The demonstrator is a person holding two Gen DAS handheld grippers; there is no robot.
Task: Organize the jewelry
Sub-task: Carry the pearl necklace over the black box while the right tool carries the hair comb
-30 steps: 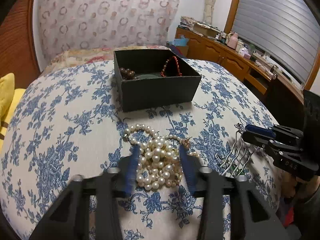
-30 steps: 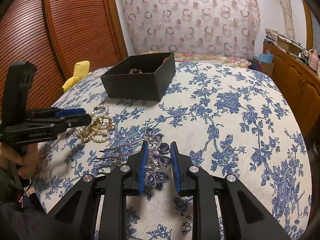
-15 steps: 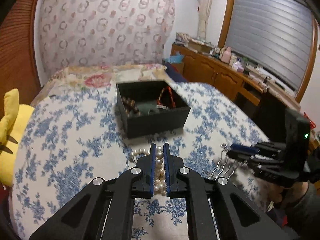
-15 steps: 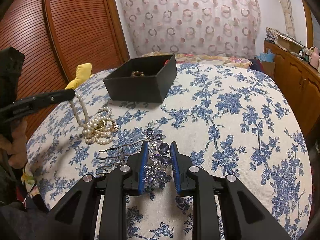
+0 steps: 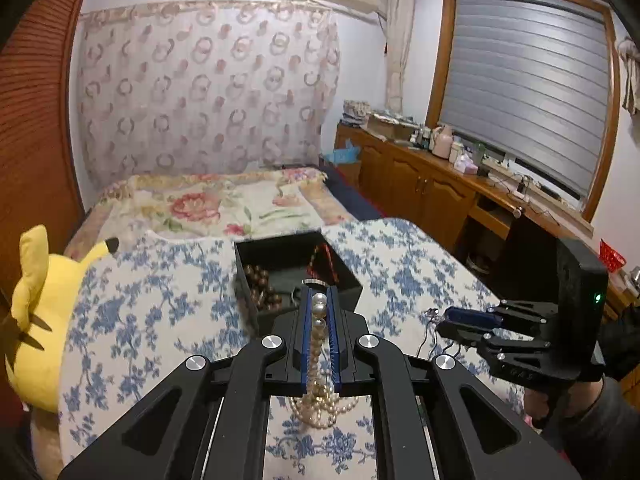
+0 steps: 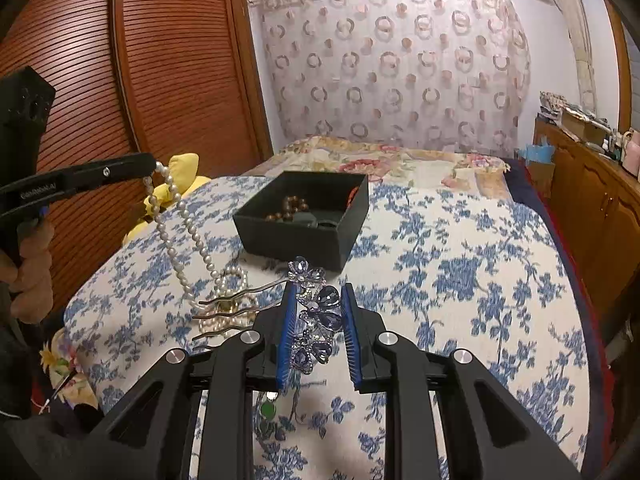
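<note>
Pearl necklace (image 5: 319,322) hung pinched in left tool (image 5: 319,300), tail pooled on bed (image 6: 460,280) near its edge. Right tool (image 6: 318,304) clamped jewelled hair comb (image 6: 320,316), seemingly lifted. Black box (image 6: 296,236) beyond; clear bedspread rightward.

hidden: lower loops of pearl necklace (image 5: 318,404) behind gripper frame | blurred: near wall of black box (image 5: 256,312) | unreadable: box contents

A patterned curtain (image 5: 208,92) hangs at twelve o'clock; a shuttered window (image 5: 528,92) (wood-framed) sits at two above a wooden cabinet (image 5: 420,184); a slatted wardrobe (image 6: 120,80) stands at ten.
</note>
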